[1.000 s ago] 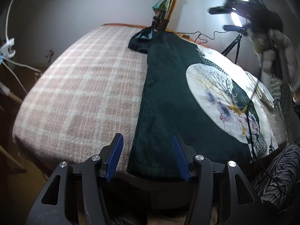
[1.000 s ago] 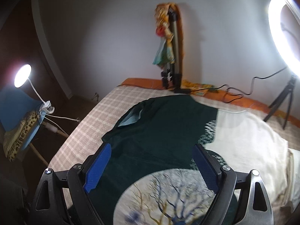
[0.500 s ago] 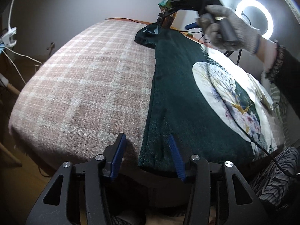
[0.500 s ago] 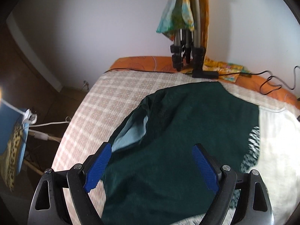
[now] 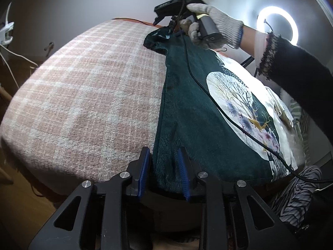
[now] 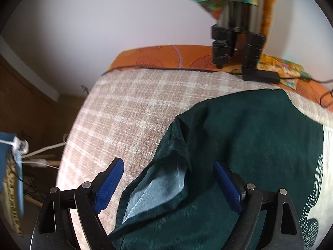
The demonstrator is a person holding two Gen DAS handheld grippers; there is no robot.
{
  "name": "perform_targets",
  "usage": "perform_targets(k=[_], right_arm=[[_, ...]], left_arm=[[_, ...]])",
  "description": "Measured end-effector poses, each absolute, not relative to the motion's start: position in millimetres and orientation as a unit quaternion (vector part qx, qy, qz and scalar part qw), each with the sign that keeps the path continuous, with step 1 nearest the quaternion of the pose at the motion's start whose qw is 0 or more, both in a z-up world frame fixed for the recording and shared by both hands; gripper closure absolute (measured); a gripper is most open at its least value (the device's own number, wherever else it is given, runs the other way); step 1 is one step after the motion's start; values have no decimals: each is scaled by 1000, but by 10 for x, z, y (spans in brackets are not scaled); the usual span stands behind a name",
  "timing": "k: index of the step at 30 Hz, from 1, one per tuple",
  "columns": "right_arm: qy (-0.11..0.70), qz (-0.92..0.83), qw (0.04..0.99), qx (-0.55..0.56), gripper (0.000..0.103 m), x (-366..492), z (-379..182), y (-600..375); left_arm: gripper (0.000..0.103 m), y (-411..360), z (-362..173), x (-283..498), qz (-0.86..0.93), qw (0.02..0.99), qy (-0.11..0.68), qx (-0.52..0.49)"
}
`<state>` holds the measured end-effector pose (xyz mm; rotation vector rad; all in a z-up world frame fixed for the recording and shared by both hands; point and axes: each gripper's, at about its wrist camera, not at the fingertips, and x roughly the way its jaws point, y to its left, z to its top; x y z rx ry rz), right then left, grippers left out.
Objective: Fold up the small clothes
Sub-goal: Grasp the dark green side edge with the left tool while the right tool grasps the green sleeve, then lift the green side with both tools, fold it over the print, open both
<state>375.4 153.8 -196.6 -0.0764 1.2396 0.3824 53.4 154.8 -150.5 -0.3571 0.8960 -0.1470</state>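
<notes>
A dark green shirt (image 5: 187,114) with a round white tree print lies flat on the bed, hem toward me. My left gripper (image 5: 163,170) sits low at the near hem corner. Its jaws are closing with that corner of cloth between the blue pads, which still stand a little apart. At the far end, a gloved hand holds my right gripper (image 5: 166,29) just above the shirt's sleeve (image 5: 156,39). In the right wrist view, the right gripper (image 6: 168,185) stands wide open over the sleeve (image 6: 158,191), whose pale blue lining shows. Its pads touch no cloth.
A pink and white plaid blanket (image 5: 83,93) covers the bed, with bare room left of the shirt. A black cable (image 5: 229,118) trails across the print. A ring light (image 5: 276,27) glows at the back right. Tripod legs (image 6: 235,41) stand on an orange sheet (image 6: 166,56).
The left jaws have narrowed around the near hem corner. The right gripper has come down and forward to the far sleeve, which now fills its view.
</notes>
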Motion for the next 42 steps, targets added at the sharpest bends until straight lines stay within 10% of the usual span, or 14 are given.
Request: perform_targets(k=[8,21,42], right_arm=[[593,157,786,-75,34,3861,-2073,1599],[583,167,788,-109,95,4004,-1914,1499],[531,102,824,-169,101,4121,-1278,159]], left_arm=[[91,1555,-1518,572,-79,880,431,-185],[100,1404,-1458,587,-129,875,421,-200],[101,425,-1235,806,-262,860,417,-137]])
